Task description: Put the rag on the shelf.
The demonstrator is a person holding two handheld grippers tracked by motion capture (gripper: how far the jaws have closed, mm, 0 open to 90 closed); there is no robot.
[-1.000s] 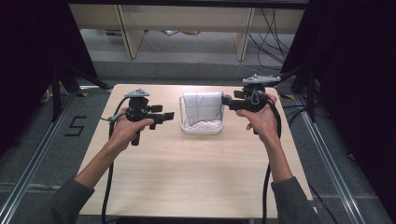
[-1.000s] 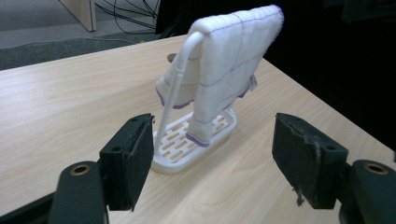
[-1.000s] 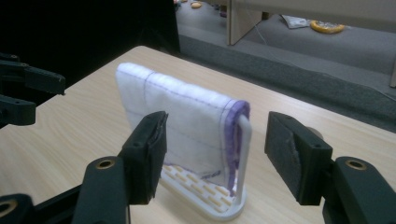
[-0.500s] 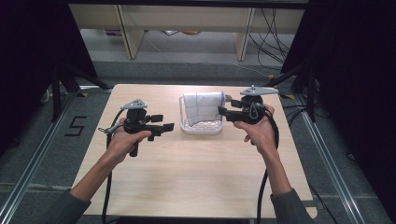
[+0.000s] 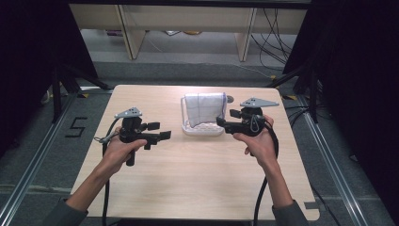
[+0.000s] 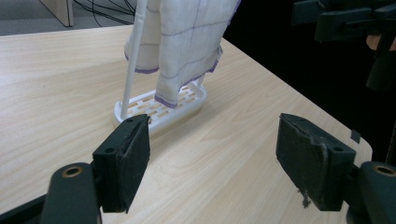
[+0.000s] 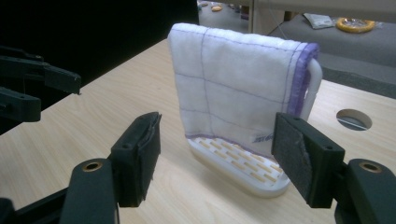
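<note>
Holding both grippers, left [image 5: 162, 134] and right [image 5: 222, 123], either side of the cloth [image 5: 203, 109] (draped on its rack [image 5: 202, 129]), jaws just widening, nothing between them

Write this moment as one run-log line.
left claw: open, opening, empty | right claw: open, opening, empty | cloth: draped over white rack | contact: none

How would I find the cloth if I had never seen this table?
Look at the far middle of the wooden table, between the two grippers. There stands a small white rack with a slotted base. The cloth hangs folded over its top bar: white, with thin purple lines in squares and a purple edge.
</note>
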